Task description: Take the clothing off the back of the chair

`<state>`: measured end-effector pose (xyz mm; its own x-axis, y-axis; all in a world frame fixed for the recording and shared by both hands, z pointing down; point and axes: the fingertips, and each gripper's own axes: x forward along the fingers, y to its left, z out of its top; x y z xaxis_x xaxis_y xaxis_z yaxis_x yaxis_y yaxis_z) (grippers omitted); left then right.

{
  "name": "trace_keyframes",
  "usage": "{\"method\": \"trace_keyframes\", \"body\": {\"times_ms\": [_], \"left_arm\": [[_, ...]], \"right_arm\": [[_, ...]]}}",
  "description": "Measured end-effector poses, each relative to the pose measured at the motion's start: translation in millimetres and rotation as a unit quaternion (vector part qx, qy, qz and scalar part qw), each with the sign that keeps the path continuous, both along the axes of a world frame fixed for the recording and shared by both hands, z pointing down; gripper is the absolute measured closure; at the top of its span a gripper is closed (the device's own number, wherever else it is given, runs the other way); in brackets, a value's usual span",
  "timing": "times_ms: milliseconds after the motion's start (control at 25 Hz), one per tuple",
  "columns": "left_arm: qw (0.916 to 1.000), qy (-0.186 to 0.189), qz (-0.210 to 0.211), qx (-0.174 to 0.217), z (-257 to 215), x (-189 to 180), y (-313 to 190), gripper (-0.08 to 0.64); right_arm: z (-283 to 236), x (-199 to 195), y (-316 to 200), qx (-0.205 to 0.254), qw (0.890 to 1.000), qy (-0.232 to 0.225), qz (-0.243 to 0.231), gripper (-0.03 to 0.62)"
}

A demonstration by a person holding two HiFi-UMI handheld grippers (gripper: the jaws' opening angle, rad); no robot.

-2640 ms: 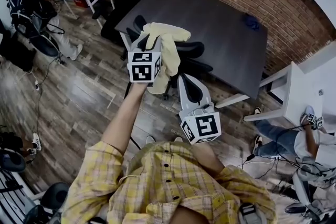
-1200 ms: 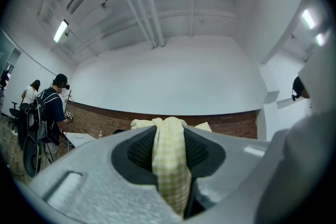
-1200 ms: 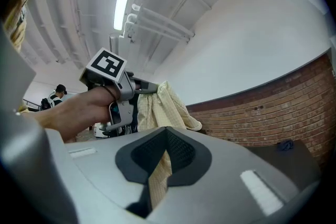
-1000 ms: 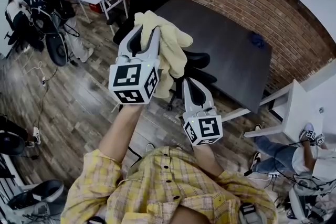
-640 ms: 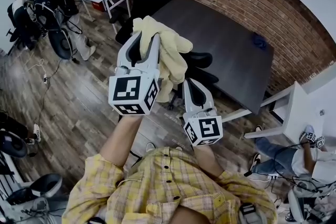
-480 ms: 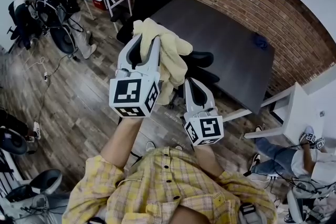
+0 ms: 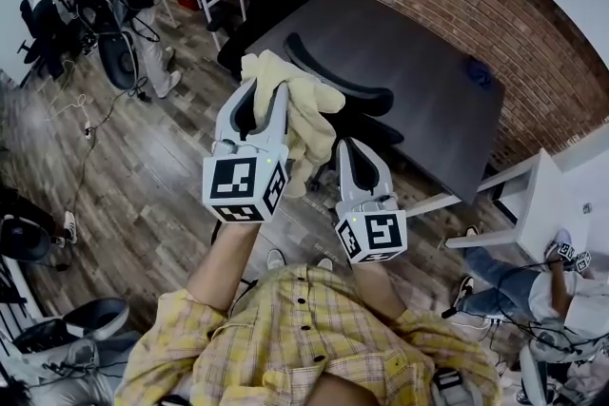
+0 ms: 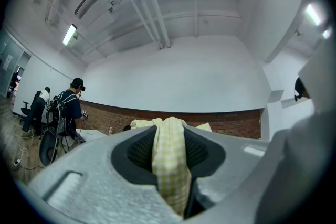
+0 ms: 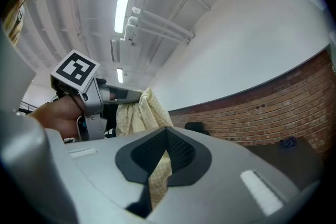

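the clothing (image 7: 309, 109), a pale yellow checked garment, is up in the air and not on the chair (image 7: 343, 76). its bare black back curves along the near left edge of the dark table (image 7: 428, 71). the left gripper (image 7: 266, 90) is clamped on the garment: in the left gripper view a thick fold of checked cloth fills the gap between the jaws and bunches over their tips. the right gripper (image 7: 350, 150) sits just beside and lower, nearer the person, and its jaws are closed on a thin strip of the same cloth, seen in the right gripper view.

the garment lies beyond the tips of both grippers. its bulk is at the left one, so the left hand carries most of it. its long axis runs from the bunch on top of the left jaws down and to the right, toward the right gripper, with the loose end hanging between the two. the chair back lies beyond the cloth and to the right. the cloth seems clear of it, though the head view cannot settle whether the lowest fold touches the seat. removal looks done, and what is left is carrying it away.
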<state>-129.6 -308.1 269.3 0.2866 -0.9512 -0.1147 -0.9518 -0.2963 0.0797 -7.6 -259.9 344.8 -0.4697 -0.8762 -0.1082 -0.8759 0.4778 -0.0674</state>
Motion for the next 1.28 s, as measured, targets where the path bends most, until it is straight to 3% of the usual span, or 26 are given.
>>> {"method": "trace_keyframes", "body": {"times_ms": [680,1280], "left_arm": [[0.9990,-0.010,-0.006,-0.044,61,10,29,0.443],[0.9987,-0.012,-0.010,-0.048,80,23,58,0.443]], "right_arm": [[8,-3,11,-0.013,1.000,0.002,0.000,0.588],[9,-6,23,-0.025,1.000,0.007,-0.010,0.588]]}}
